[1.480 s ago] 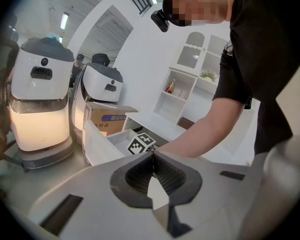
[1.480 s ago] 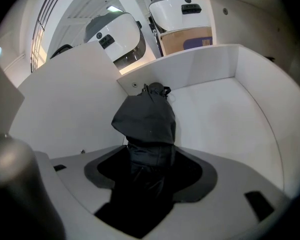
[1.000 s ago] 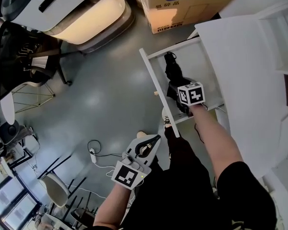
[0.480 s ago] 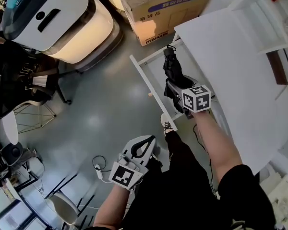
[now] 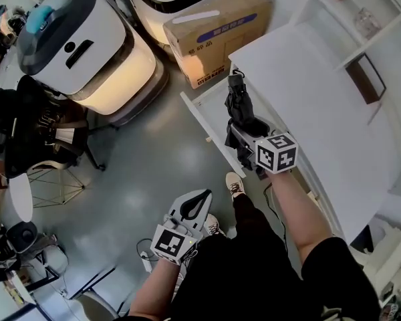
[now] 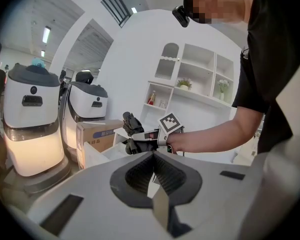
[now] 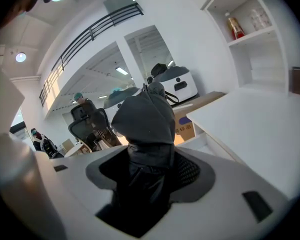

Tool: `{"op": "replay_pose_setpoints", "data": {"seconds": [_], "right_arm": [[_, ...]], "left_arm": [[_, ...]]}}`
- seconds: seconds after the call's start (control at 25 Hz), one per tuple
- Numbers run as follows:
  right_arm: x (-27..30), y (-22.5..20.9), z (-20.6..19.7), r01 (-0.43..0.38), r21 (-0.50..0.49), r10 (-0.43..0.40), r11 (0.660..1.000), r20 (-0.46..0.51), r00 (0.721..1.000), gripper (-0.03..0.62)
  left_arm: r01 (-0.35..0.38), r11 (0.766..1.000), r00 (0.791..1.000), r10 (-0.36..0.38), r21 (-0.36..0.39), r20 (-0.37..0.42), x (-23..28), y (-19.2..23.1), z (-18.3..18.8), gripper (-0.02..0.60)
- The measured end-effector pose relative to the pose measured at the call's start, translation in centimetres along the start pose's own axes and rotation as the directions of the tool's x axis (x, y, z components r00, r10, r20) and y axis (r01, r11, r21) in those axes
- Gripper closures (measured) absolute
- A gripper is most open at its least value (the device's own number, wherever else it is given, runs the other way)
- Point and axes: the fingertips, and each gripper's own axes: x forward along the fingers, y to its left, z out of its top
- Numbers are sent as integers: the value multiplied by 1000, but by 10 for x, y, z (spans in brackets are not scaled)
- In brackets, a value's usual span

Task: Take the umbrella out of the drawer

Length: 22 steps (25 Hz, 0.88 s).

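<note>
A folded black umbrella (image 5: 239,109) is held in my right gripper (image 5: 243,134), lifted above the open white drawer (image 5: 199,118) of the white cabinet (image 5: 307,105). In the right gripper view the umbrella (image 7: 146,134) fills the space between the jaws, which are shut on it. In the left gripper view the umbrella (image 6: 133,132) and the right gripper's marker cube (image 6: 170,125) show ahead. My left gripper (image 5: 195,208) hangs low over the floor, away from the drawer, jaws shut with nothing in them (image 6: 153,171).
A cardboard box (image 5: 217,32) stands on the floor beside the drawer. Two white service robots (image 5: 87,45) stand to the left, with black chairs (image 5: 27,126) further left. Wall shelves (image 5: 347,19) rise behind the cabinet. A cable (image 5: 147,259) lies on the grey floor.
My right gripper has risen with the umbrella, which has come up out of the drawer. The head view has shifted. My left gripper has stayed low and shut.
</note>
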Motion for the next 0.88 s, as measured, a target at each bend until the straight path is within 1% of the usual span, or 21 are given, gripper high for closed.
{"op": "replay_pose_setpoints", "data": {"seconds": [0.16, 0.32, 0.48, 0.88], "right_arm": [[-34, 28, 16, -9, -5, 9, 1000, 69, 998, 341], [-68, 59, 30, -17, -19, 20, 1000, 135, 991, 341], [-102, 74, 27, -28, -29, 33, 999, 209, 977, 341], [-186, 137, 17, -27, -50, 41, 998, 304, 952, 341]], "left_arm": [[7, 1000, 1000, -7, -6, 19, -15, -8, 5, 575], [-18, 1000, 999, 19, -8, 50, -33, -6, 8, 577], [-17, 1000, 996, 17, -4, 83, -38, -12, 2, 575], [-18, 999, 985, 12, 35, 171, -83, -38, 24, 575]]}}
